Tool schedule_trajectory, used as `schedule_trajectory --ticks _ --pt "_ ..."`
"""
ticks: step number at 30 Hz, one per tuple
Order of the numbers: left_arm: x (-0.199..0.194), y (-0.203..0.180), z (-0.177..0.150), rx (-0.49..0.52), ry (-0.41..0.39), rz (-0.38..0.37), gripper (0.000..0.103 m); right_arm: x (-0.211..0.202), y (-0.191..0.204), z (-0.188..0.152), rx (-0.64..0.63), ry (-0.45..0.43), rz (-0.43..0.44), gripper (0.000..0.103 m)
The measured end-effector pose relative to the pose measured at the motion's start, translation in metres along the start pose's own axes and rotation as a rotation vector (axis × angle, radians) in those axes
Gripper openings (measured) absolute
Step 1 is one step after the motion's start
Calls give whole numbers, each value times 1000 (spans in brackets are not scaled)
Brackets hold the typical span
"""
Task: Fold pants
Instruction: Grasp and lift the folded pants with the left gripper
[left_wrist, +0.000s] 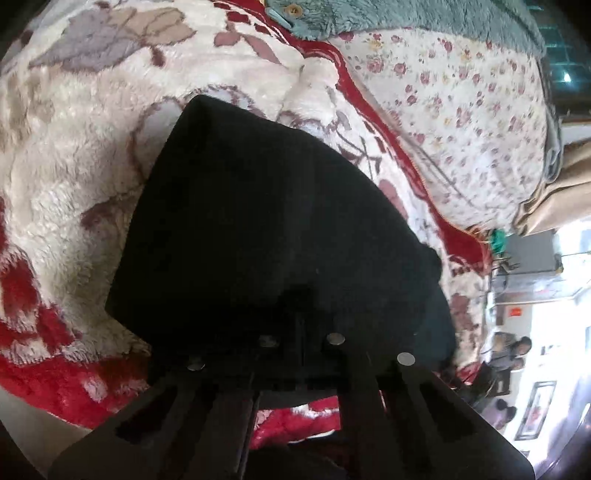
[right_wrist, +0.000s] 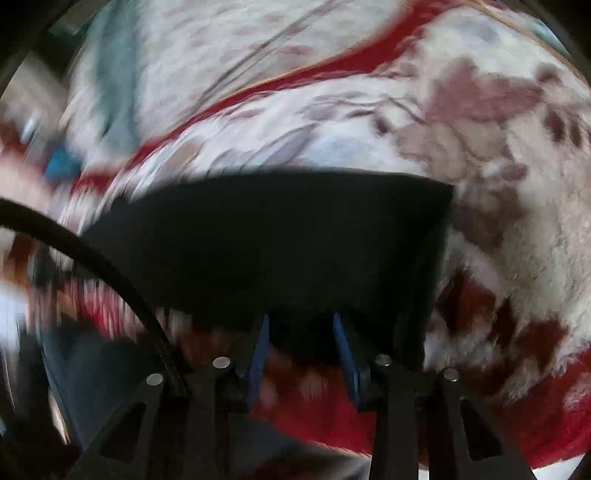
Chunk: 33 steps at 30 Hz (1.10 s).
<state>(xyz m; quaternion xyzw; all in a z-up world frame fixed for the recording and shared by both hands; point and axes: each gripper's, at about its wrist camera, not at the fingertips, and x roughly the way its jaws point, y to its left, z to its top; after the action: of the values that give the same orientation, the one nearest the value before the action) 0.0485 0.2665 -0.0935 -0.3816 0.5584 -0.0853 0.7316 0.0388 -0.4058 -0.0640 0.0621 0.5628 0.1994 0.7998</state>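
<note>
Black pants (left_wrist: 266, 229) folded on fleece blanket (left_wrist: 74, 177). L gripper (left_wrist: 301, 332) jaws pressed together, pinching near pants edge. R gripper (right_wrist: 301, 332) jaws spread, blue pads (right_wrist: 260, 347) at pants hem, not gripping.

Left gripper (left_wrist: 295, 332): black slotted fingers, 4 silver round pins; right gripper (right_wrist: 301, 332): same, blue pads (right_wrist: 258, 354), black cable (right_wrist: 110, 266).

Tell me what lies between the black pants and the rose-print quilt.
In the left wrist view, the fluffy cream blanket with its red border band fills the stretch between the black pants and the rose-print quilt; nothing else lies there.
</note>
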Motion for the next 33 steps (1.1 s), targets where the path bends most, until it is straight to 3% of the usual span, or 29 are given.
schedule_trajectory --ticks 1,3,5,9,13,15,17,19,20,21,24,28,31,33 --pt "0 -2 -1 14 -2 6 3 -4 -1 -7 -34 29 -24 33" --pt "1 -4 0 21 -1 18 3 -8 -14 -14 26 60 -5 33" --pt "1 -6 0 28 4 30 2 -17 -20 -15 65 55 -74 33" --pt "1 -8 -1 31 6 40 2 -51 0 0 67 -134 -115 33" --pt "1 -9 -1 26 -4 42 2 -54 57 29 -19 -295 -69 37" --pt "2 -10 -2 32 -8 53 2 -34 81 41 -95 -281 -57 39" --pt "3 -13 -2 40 -10 68 2 3 96 49 -158 -192 -72 39" --pt "3 -15 -2 49 -12 83 2 37 90 46 -193 -72 -175 39" --pt "3 -16 -2 55 -13 91 2 43 83 42 -195 -50 -186 39" --pt "4 -16 -2 58 -13 95 2 35 75 39 -186 -91 -135 39" --pt "6 -16 0 59 -8 98 2 18 55 33 -100 -82 -132 39" --pt "1 -24 1 50 2 136 2 5 61 42 -48 -68 -143 39" --pt "-15 -65 -7 155 -47 182 4 -6 84 62 -43 -169 -98 39" --pt "-19 -99 -14 227 -51 120 4 -3 99 75 -40 -198 -37 40"
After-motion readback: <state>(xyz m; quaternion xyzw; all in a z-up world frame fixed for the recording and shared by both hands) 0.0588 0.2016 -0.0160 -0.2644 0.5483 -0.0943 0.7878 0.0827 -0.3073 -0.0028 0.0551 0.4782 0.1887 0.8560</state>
